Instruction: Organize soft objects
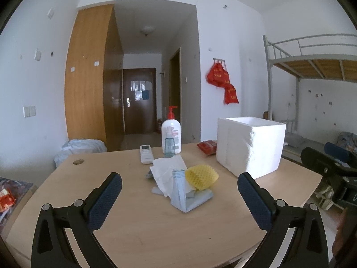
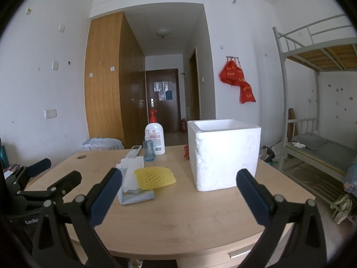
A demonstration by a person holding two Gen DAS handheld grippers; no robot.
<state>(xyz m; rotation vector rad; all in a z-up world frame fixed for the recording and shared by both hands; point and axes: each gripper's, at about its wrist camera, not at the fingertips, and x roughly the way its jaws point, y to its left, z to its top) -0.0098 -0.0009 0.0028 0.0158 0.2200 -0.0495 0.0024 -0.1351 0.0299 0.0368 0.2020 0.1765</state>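
Approach step: left gripper (image 1: 179, 198) and right gripper (image 2: 178, 192) both spread wide, empty. Next (judged): grasp yellow foam net (image 1: 200, 176), move to foam box (image 1: 252, 145).

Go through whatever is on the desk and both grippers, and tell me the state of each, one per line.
Left gripper: jaws open, empty.
Right gripper: jaws open, empty.
White foam box: upright, lidless.
Yellow foam net sleeve: lying flattened on the soft pile.
White pump bottle with red pump: upright.
Small blue spray bottle: upright.
White remote control: lying flat.
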